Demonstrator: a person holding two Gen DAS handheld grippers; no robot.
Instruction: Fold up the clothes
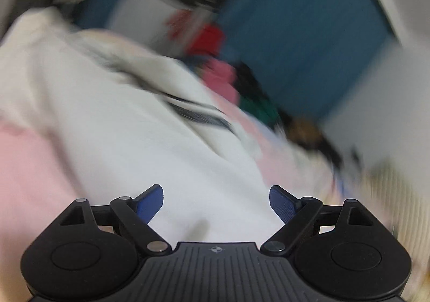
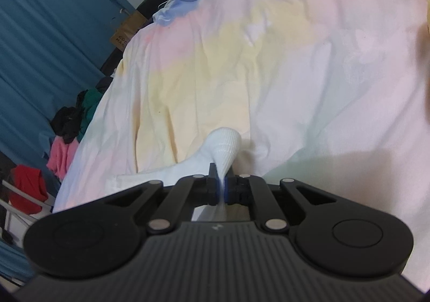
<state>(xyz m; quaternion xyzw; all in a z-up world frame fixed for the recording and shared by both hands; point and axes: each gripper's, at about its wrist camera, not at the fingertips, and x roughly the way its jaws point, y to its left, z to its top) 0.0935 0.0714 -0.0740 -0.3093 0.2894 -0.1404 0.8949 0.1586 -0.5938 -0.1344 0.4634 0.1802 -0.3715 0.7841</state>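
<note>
My right gripper (image 2: 221, 179) is shut on a white ribbed sock (image 2: 220, 145). The sock hangs from the jaws just above the pastel bed cover (image 2: 295, 60), with its foot part trailing to the left. My left gripper (image 1: 216, 201) is open and empty. It hovers over a white garment with a black mark (image 1: 129, 119) that lies on the bed. The left wrist view is blurred by motion.
A heap of clothes, pink (image 2: 60, 155), red (image 2: 27, 184), green and black, lies beside the bed against a blue curtain (image 2: 40, 33). A brown cardboard box (image 2: 126, 31) stands further back. A cream ribbed fabric (image 1: 389, 189) lies at the right in the left wrist view.
</note>
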